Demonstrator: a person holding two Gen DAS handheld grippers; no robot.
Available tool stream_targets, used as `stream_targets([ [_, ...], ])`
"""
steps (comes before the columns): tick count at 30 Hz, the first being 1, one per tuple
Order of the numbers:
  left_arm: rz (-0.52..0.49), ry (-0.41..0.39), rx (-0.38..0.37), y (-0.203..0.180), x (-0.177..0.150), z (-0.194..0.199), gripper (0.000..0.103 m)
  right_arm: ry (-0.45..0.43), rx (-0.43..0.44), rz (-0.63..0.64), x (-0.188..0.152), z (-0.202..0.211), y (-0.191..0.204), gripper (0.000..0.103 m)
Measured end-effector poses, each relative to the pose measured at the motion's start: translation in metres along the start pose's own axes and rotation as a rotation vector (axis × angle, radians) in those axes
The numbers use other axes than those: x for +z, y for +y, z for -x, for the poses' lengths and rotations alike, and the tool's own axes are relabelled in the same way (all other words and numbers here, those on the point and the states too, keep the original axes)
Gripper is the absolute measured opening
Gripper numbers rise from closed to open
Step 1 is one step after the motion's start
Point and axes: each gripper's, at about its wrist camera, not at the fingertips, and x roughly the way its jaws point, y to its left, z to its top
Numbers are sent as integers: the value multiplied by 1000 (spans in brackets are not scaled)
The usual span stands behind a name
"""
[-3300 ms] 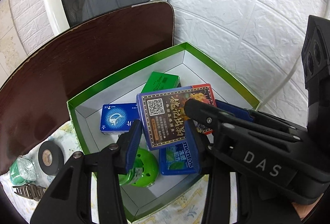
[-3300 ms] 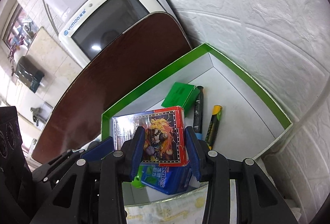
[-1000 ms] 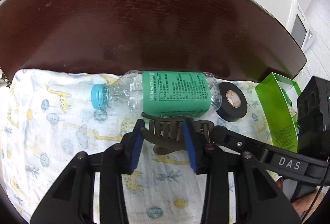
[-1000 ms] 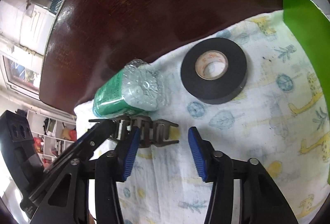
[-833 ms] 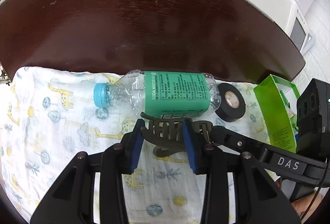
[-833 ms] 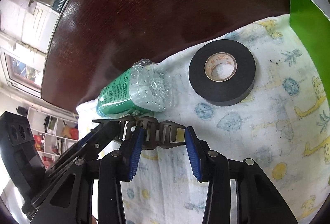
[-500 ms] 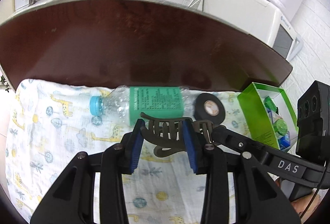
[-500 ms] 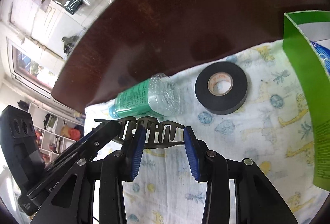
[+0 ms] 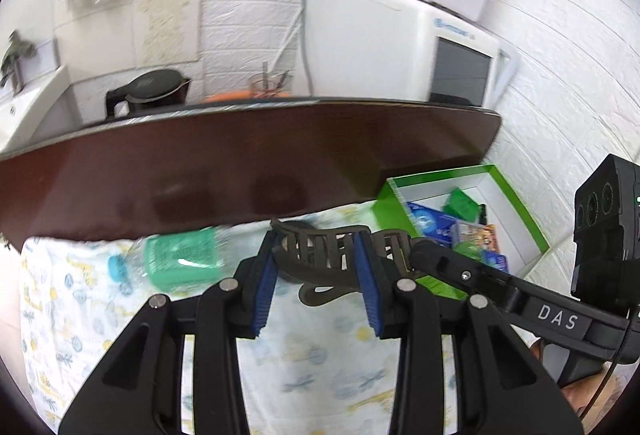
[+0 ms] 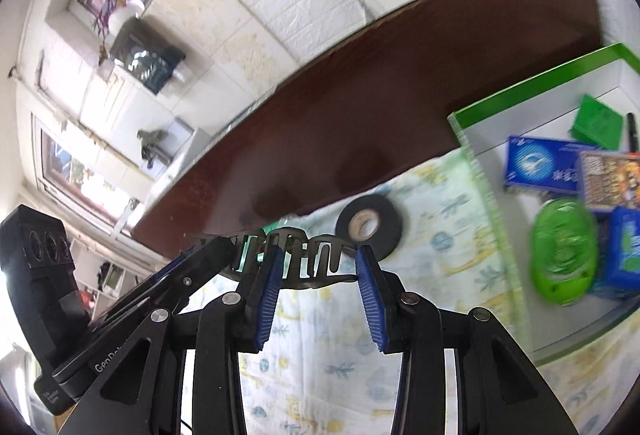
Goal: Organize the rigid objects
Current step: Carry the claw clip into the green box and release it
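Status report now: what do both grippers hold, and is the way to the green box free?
Left gripper and right gripper both shut on dark plastic hair claw clip, above the cloth. Green cardboard box open, partly filled. Black tape roll lies between; nothing higher blocks.

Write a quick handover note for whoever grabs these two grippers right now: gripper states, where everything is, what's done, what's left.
Left gripper and right gripper: both shut on the dark hair claw clip, held above the giraffe-print cloth.
Green box, to the right: already holds the small packs, card box and green round case.
Left on the cloth: black tape roll and green-label bottle.
Next, probably: clip into the box, then tape and bottle.
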Motion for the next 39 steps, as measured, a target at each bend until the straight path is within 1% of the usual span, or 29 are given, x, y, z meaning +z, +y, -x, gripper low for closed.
stream_targets([
  [4, -81, -7, -30, -43, 14, -10, 37, -69, -17, -33, 15, 34, -27, 41],
  [8, -137, 18, -85, -83, 26, -31, 37, -135, -47, -80, 31, 62, -59, 41],
  [12, -182, 44, -117, -116, 32, -52, 37, -178, -70, -130, 40, 81, -90, 41],
  [16, -218, 68, -128, -143, 34, -75, 37, -198, -96, -167, 48, 87, -118, 41],
  [19, -227, 92, -137, -153, 36, -92, 37, -206, -110, -189, 56, 87, -138, 41],
  [24, -224, 127, -141, -159, 37, -117, 37, -191, -125, -221, 62, 78, -168, 41],
  [28, -200, 156, -148, -153, 37, -133, 37, -174, -142, -222, 66, 66, -177, 41],
  [33, -185, 191, -152, -147, 35, -149, 37, -168, -188, -199, 70, 52, -183, 41],
  [39, -178, 207, -147, -145, 29, -156, 37, -162, -230, -187, 72, 42, -186, 41],
])
